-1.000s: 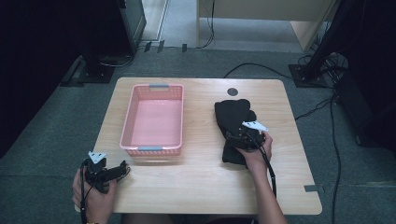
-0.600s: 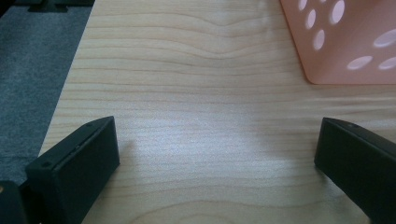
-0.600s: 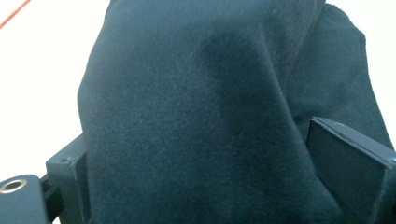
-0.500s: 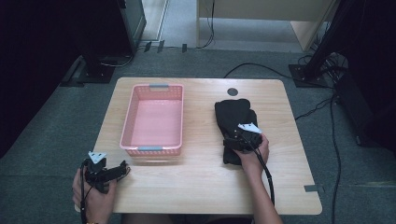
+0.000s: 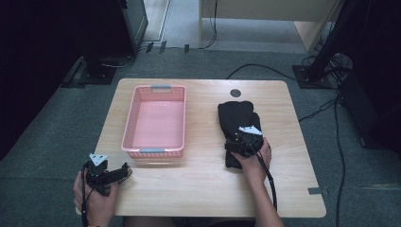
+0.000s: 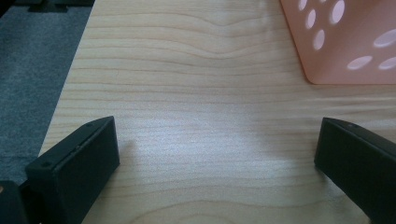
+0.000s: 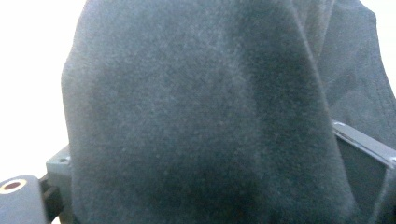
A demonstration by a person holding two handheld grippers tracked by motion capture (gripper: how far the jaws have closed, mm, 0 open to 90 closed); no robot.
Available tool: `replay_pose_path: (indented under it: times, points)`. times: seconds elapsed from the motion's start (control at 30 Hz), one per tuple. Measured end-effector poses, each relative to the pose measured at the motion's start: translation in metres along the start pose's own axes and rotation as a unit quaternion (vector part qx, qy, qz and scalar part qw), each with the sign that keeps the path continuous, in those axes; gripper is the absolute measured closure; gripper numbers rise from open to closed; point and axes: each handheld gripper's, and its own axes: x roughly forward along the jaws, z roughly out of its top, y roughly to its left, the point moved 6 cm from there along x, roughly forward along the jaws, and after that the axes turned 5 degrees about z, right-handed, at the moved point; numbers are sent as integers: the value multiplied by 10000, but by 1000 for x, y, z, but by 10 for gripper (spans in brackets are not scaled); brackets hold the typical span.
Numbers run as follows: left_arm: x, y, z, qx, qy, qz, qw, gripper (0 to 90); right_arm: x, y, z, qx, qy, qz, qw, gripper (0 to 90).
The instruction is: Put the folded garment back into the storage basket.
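On the counter [image 5: 198, 189] a black cloth [image 5: 236, 118] lies folded right of centre, well apart from the pink basket [image 5: 130, 127], which stands empty on the left half. The right gripper [image 5: 242, 142] sits on the near end of the cloth, the hand [image 5: 255, 158] behind it. In the right gripper view the cloth [image 7: 196, 116] bulges up between the fingers [image 7: 359, 140], one at each bottom corner with fabric packed in the gap; they look set around a thick fold, but whether they are pressing on it or only straddling it I cannot tell. The left gripper [image 5: 111, 175] rests at the near left corner of the counter, just near of the basket, idle; in its own view its fingers [image 6: 77, 158] stand wide apart over bare wood, with a corner of the basket [image 6: 345, 42] at upper right. The step in hand looks like the grasp of the cloth at its near end, before a carry to the basket. The next move likely calls for a firm bite through the whole fold, so that no layer slips free, then a lift high enough for the hanging far end to clear the basket's right rim, and a sweep left. The cloth is soft and will drape and trail; a low lift could drag it across the counter or catch the rim and nudge the light basket.
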Motion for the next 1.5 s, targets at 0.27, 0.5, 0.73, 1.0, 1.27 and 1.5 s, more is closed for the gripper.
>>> replay_pose_path:
  times: [0.27, 0.5, 0.73, 1.0, 1.27, 1.5]
  points:
    - [0, 0, 0, -1, 1, -2, 10000, 0, -6, -1, -1, 91, -230, -139, 9996, 343]
    - [0, 0, 0, 6, 0, -1, 10000, 0, -9, -3, -1, 198, -338, -220, 9990, 524]
    - [0, 0, 0, 4, 0, -6, 10000, 0, -12, -3, -1, 325, -465, -53, 9984, 615]
    - [0, 0, 0, -1, -3, -7, 10000, 0, -16, 6, 7, 524, -528, 168, 9971, 621]
    - [0, 0, 0, 3, 1, -6, 10000, 0, -24, 25, 23, 428, -590, 372, 9966, 618]
    - [0, 0, 0, 5, 1, -6, 10000, 0, -30, 46, 36, 302, -673, 579, 9956, 617]
